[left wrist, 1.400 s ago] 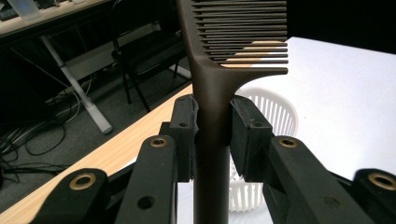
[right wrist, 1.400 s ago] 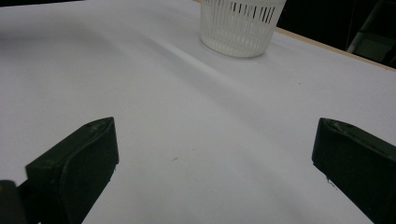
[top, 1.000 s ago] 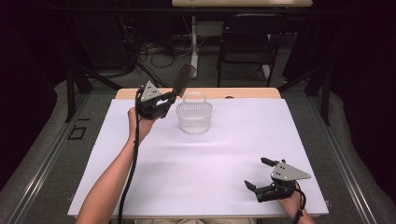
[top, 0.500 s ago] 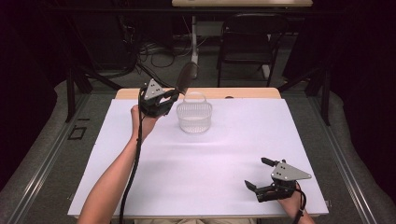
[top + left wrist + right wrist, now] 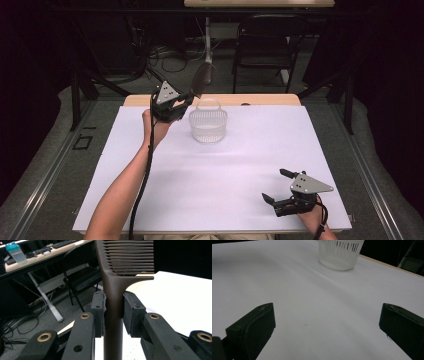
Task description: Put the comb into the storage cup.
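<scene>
- Clearly, the left gripper (image 5: 186,97) is clamped on the handle of a brown comb (image 5: 117,287), held in the air just left of the white basket (image 5: 208,125).
- Light, stiff plastic (probably slick), so the handle just below the teeth looks the best hold.
- Right gripper (image 5: 279,187) rests with jaws spread, grasping nothing.

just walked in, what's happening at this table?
A person works two handheld tongs over a white-covered table. The left tongs are shut on the handle of a dark brown comb, held up in the air beside the white slotted basket, which stands near the table's far edge. The comb is not in the basket. The right tongs rest open at the near right, holding nothing.
</scene>
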Tool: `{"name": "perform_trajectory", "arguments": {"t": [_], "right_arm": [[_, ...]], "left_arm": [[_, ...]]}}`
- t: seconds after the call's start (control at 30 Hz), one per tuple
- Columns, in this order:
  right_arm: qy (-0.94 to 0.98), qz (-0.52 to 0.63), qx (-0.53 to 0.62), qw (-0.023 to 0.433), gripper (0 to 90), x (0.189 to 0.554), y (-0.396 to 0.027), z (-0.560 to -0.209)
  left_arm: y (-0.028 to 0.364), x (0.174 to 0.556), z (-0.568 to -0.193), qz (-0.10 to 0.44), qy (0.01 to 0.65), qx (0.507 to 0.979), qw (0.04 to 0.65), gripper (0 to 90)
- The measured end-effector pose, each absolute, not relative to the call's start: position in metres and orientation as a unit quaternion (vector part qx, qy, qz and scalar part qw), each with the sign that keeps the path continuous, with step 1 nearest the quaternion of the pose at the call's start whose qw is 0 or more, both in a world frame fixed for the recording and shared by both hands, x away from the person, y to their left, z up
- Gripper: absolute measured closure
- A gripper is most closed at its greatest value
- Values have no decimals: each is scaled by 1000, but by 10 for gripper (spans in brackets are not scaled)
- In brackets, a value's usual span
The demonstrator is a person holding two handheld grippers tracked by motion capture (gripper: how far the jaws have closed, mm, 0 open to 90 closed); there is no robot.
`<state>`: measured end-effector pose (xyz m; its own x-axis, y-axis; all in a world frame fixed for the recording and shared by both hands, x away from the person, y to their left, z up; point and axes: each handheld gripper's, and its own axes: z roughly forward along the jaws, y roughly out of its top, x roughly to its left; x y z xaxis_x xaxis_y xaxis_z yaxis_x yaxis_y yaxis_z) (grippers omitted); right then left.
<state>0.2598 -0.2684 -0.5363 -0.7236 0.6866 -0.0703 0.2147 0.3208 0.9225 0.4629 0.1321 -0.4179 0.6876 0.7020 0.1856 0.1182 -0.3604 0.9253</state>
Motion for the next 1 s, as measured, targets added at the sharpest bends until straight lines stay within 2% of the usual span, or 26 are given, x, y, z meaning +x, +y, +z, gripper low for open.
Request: {"name": "perform_trajectory", "arguments": {"t": [1.0], "right_arm": [[778,506,290,233,0,260,-269,-536]], "left_arm": [[118,469,-416,298,247,771,505,723]]}}
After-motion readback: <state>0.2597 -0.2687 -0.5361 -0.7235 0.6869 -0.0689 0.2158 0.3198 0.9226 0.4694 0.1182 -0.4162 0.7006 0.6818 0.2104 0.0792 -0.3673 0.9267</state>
